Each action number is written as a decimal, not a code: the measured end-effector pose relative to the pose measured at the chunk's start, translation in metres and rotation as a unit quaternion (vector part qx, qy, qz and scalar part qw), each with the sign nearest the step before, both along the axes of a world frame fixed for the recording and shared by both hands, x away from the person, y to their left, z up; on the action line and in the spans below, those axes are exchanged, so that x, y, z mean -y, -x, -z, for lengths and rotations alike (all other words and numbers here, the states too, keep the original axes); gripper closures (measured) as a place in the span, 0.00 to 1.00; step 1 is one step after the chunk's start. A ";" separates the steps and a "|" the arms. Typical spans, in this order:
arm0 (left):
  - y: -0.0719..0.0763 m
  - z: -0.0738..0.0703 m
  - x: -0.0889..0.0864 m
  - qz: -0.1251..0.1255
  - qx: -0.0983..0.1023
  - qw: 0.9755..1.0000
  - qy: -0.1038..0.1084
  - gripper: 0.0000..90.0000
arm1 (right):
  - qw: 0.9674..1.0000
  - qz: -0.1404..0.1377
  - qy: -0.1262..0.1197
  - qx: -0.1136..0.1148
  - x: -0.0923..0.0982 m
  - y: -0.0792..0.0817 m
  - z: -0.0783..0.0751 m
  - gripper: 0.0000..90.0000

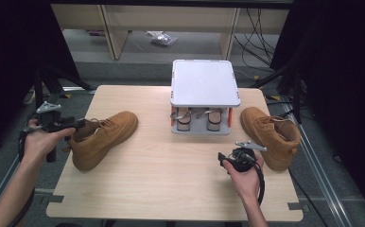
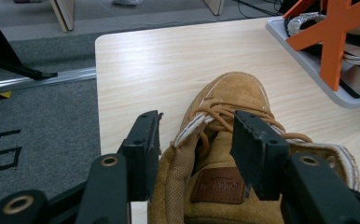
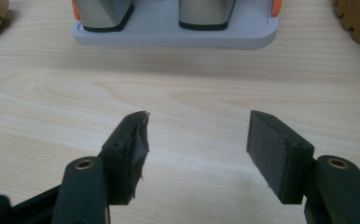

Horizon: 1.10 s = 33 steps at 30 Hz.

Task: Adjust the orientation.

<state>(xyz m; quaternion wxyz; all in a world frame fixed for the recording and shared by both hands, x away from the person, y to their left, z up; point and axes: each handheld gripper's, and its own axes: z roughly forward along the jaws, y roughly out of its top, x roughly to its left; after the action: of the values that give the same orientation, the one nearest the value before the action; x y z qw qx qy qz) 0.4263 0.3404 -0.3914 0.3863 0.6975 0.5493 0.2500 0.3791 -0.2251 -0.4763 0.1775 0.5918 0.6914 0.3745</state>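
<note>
Fingers [image 2: 143, 154] of the left gripper [image 2: 197, 149] stand wide apart, one on each side of the collar of the left boot [image 2: 225, 121]. Neither finger presses on the boot: one sits just outside the collar edge, the other over the tongue and laces. In the high view the left gripper [image 1: 69, 125] is held level at the heel end of the left boot [image 1: 102, 137], with the left hand [image 1: 39, 139] behind it at the table's left edge.

Fingers [image 3: 131, 149] of the right gripper [image 3: 197, 154] are likewise spread wide, with bare table [image 3: 192, 93] between them and nothing held. In the high view the right gripper [image 1: 239, 156] sits in the right hand [image 1: 244, 177] near the front right part of the table [image 1: 161, 179], pointing toward the rack [image 1: 204, 85].

Left boot position: on its sole at the left side of the table, toe pointing toward the rack.

Right boot [image 1: 270, 135] position: on the right side of the table, just beside the right gripper, not touched by it.

Rack position: at the far middle of the table. It is grey with orange supports, has a flat top shelf, and holds a pair of sandals [image 1: 197, 118] on the lower level.
</note>
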 end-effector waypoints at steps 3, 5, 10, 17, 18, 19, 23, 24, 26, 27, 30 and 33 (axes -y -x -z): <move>-0.001 0.001 -0.003 -0.004 -0.004 1.000 -0.014 0.56 | 1.000 -0.004 -0.001 0.001 0.000 0.000 0.001 0.44; -0.002 0.003 -0.004 -0.008 -0.004 1.000 -0.005 0.56 | 1.000 -0.004 0.000 0.000 0.000 0.000 0.001 0.44; -0.003 0.006 -0.007 -0.001 -0.022 1.000 -0.013 0.56 | 1.000 -0.003 0.001 0.001 0.000 0.000 0.001 0.44; -0.006 0.013 -0.009 0.002 -0.041 0.999 -0.013 0.56 | 1.000 -0.002 0.005 -0.004 -0.001 0.000 0.001 0.44; -0.007 0.014 -0.009 0.004 -0.041 0.999 -0.015 0.57 | 1.000 -0.001 0.005 -0.005 -0.001 0.000 0.001 0.44; -0.007 0.015 -0.009 0.004 -0.045 0.999 -0.013 0.57 | 1.000 -0.005 0.004 -0.003 0.000 0.000 0.002 0.44; -0.009 0.017 -0.009 0.006 -0.052 0.998 -0.019 0.59 | 1.000 -0.005 -0.001 -0.004 -0.002 0.000 0.002 0.44; -0.009 0.018 -0.009 0.007 -0.051 0.999 -0.016 0.60 | 1.000 -0.005 -0.001 -0.004 -0.002 0.000 0.002 0.44; -0.010 0.019 -0.009 0.007 -0.054 0.998 -0.015 0.61 | 1.000 -0.004 -0.001 -0.005 -0.002 0.000 0.002 0.44; -0.010 0.019 -0.010 0.010 -0.057 0.998 -0.017 0.62 | 1.000 -0.004 -0.001 -0.006 -0.002 0.000 0.002 0.44; -0.011 0.020 -0.010 0.012 -0.065 0.998 -0.013 0.64 | 1.000 -0.004 0.004 -0.003 -0.001 0.000 0.001 0.44; -0.012 0.020 -0.008 0.006 -0.064 0.998 -0.007 0.64 | 1.000 -0.004 -0.002 0.001 0.000 0.000 0.001 0.44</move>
<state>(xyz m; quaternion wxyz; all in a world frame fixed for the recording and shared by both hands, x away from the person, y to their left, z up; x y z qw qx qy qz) 0.4381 0.3485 -0.4115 0.3467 0.7184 0.5667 0.2063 0.3793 -0.2251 -0.4774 0.1757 0.5887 0.6929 0.3774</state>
